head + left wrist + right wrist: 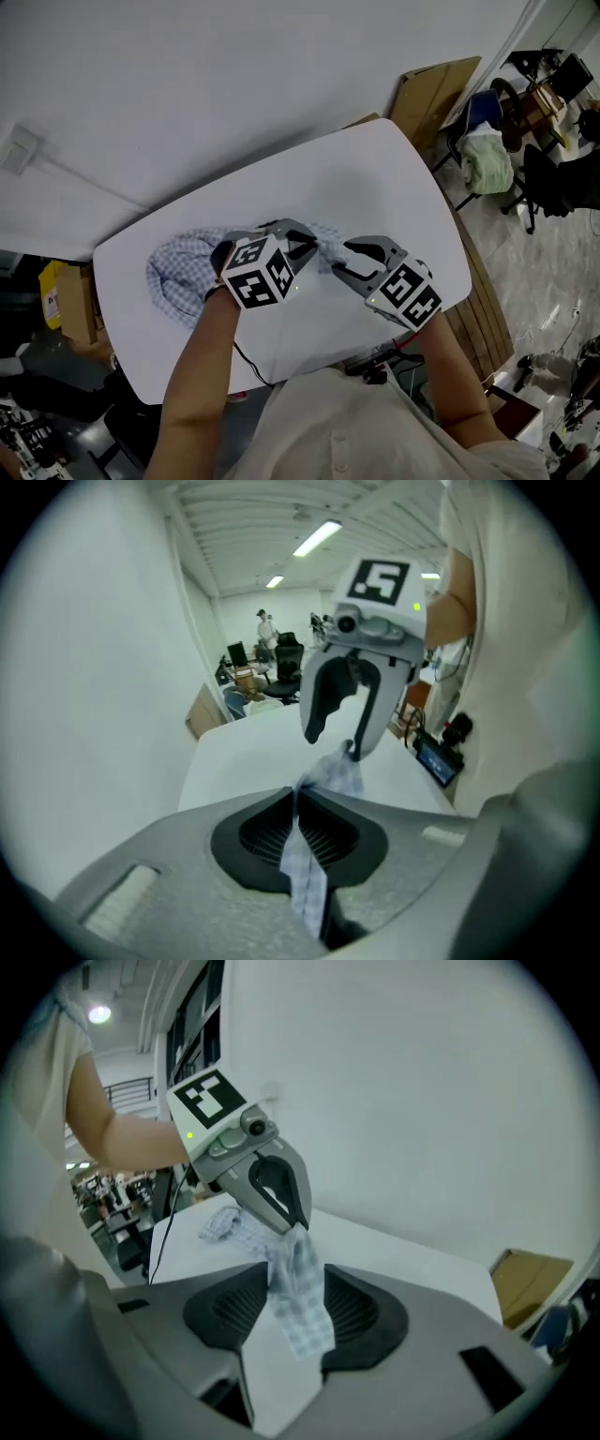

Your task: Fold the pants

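Observation:
The blue-checked pants (pixel 178 272) lie bunched on the left half of the white table (pixel 375 187). One end of them is lifted toward the middle, where both grippers meet. My left gripper (pixel 305 246) is shut on a strip of the checked cloth (pixel 307 874), which runs straight between its pads. My right gripper (pixel 342 261) faces it from the right with its jaws apart. The cloth (pixel 300 1321) hangs loosely in the gap between them. In the left gripper view the right gripper (pixel 336 742) shows its fingers spread. In the right gripper view the left gripper (pixel 292 1221) pinches the cloth's top.
A cardboard sheet (pixel 431 94) leans against the wall beyond the table's far right corner. Chairs and clutter (pixel 525 141) stand at the far right. Wooden boards (pixel 483 291) lie on the floor along the table's right edge. A yellow box (pixel 56 291) sits left of the table.

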The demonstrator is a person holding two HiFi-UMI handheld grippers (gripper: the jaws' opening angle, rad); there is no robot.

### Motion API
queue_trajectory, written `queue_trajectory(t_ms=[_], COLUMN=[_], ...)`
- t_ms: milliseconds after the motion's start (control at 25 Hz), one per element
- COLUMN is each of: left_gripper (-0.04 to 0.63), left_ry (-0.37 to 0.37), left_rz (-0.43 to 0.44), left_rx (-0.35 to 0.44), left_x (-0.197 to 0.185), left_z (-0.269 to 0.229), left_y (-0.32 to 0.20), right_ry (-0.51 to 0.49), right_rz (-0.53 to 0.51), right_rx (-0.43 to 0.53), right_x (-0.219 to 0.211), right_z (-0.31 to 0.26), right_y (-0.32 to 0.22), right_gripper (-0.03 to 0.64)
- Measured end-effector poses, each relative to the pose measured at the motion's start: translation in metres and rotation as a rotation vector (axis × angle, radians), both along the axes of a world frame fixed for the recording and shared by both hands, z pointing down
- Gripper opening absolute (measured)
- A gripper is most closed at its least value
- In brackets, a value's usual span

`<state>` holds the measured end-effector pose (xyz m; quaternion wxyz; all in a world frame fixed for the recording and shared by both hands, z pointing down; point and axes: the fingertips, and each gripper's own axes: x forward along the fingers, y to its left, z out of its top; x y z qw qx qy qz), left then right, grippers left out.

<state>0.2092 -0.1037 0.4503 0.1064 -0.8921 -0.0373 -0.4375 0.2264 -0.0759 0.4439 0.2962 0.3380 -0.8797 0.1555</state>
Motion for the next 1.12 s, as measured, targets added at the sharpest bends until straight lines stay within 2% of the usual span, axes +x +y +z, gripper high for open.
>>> queue_trajectory(t_ms=[120,200,360,440,640,720,800,880,920,1080,1120], left_gripper=[0.028,0.028,0.028,0.028,0.028,0.028,0.028,0.028,0.028,0.028,0.028], left_ry=[0.088,0.126,0.15,0.156,0.147,0.152,0.159,0.163,0.163,0.169,0.17], left_rz=[-0.158,-0.235,-0.335,-0.383,-0.423,-0.437,-0.451,-0.457,-0.458,-0.463,-0.464], left_rx=[-0.106,-0.143,-0.188,-0.217,-0.241,-0.261,-0.28,-0.288,-0.288,-0.292,-0.293], left_x=[-0.007,-0.009,-0.007,-0.004,-0.003,-0.005,-0.006,-0.008,-0.009,-0.013,-0.014], left_z=[-0.017,-0.027,-0.036,-0.039,-0.039,-0.039,-0.039,-0.039,-0.04,-0.041,-0.041], left_y=[-0.025,-0.037,-0.047,-0.048,-0.048,-0.048,-0.048,-0.049,-0.049,-0.051,-0.052], right_ry=[-0.172,-0.242,-0.228,-0.237,-0.338,-0.342,-0.323,-0.306,-0.305,-0.281,-0.258], right_rz=[0.115,0.161,0.22,0.271,0.427,0.428,0.394,0.373,0.366,0.319,0.306], right_rx=[0.05,0.096,0.229,0.261,0.231,0.219,0.222,0.234,0.238,0.23,0.229], right_x=[0.009,0.011,-0.011,-0.023,-0.024,-0.02,-0.018,-0.017,-0.017,-0.023,-0.024], right_z=[-0.015,-0.021,-0.019,-0.016,-0.016,-0.017,-0.019,-0.022,-0.023,-0.025,-0.025], right_y=[-0.01,-0.012,-0.014,-0.016,-0.029,-0.031,-0.031,-0.032,-0.033,-0.037,-0.037], right_gripper=[0.258,0.278,0.298,0.298,0.297,0.295,0.269,0.16,0.137,0.129,0.058])
